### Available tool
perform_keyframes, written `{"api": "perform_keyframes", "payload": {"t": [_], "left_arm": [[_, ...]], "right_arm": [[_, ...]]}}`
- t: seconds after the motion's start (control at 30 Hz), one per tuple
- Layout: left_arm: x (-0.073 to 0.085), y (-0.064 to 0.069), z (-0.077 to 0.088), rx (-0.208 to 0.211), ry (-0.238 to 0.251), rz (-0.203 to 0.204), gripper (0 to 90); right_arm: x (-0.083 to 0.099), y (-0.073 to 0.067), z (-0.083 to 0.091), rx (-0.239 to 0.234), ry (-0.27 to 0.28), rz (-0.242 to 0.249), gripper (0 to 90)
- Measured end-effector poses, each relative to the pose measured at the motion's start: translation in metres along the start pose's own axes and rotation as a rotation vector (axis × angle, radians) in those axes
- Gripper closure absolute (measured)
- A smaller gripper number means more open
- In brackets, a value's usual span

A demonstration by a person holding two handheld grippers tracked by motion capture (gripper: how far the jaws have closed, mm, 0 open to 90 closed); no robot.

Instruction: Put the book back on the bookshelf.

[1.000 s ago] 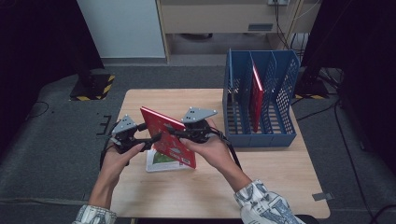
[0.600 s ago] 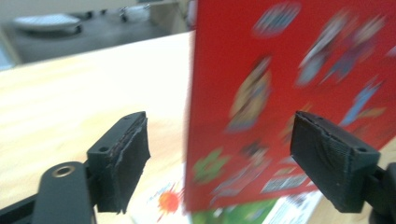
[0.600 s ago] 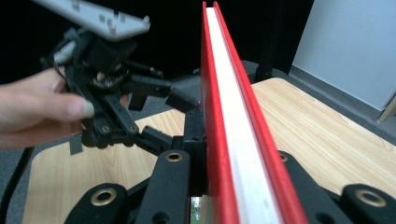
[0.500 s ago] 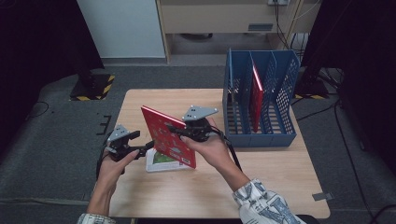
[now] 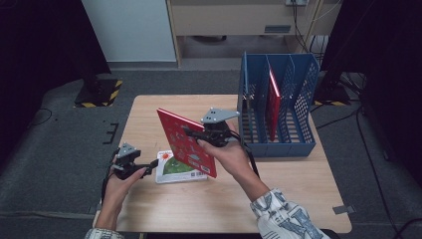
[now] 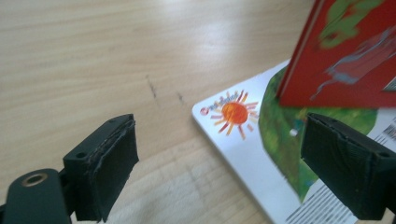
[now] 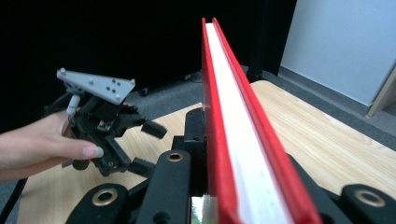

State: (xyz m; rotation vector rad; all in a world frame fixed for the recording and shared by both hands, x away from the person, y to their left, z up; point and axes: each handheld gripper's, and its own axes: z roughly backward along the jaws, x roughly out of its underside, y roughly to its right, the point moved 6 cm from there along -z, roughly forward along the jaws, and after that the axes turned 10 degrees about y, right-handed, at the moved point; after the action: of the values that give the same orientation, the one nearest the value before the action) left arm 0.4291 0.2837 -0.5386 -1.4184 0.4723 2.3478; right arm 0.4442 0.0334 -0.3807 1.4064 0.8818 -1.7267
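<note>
Over the table (image 5: 298, 174) my R gripper (image 5: 195, 133) pinches the red book (image 5: 186, 142) upright, edge-on, prob for slotting into the blue rack (image 5: 278, 99). L gripper (image 5: 152, 163), jaws just been opening w/ nothing between, sits beside the flat book (image 6: 261, 154) for next pick.

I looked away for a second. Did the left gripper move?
Yes. The left gripper let go of the red book, its jaws opening, and dropped toward the table's near left edge, beside the flat book.

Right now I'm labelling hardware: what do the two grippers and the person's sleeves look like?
Both the left gripper and right gripper are black, each topped by a grey three-cornered plate and trailing a black cable. The fingers carry black pads. The sleeves are white with a blue pattern.
</note>
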Motion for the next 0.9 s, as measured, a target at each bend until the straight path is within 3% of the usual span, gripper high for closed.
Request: {"api": "perform_keyframes", "payload": {"t": [0.23,0.33,0.57,0.9], "left_arm": [[0.007,-0.011,0.0,-0.046,-0.017,0.031,9.1],[0.011,-0.013,-0.001,-0.048,-0.043,0.016,6.8],[0.018,-0.019,-0.001,-0.099,-0.086,-0.008,4.9],[0.021,-0.024,0.001,-0.126,-0.096,-0.007,5.2]], "right_arm": [[-0.005,0.009,0.011,0.028,0.011,-0.002,79.3],[-0.005,0.013,0.014,0.042,0.013,-0.003,79.3],[-0.007,0.016,0.02,0.051,0.019,-0.006,79.3],[-0.009,0.021,0.026,0.068,0.023,-0.007,79.3]]}}
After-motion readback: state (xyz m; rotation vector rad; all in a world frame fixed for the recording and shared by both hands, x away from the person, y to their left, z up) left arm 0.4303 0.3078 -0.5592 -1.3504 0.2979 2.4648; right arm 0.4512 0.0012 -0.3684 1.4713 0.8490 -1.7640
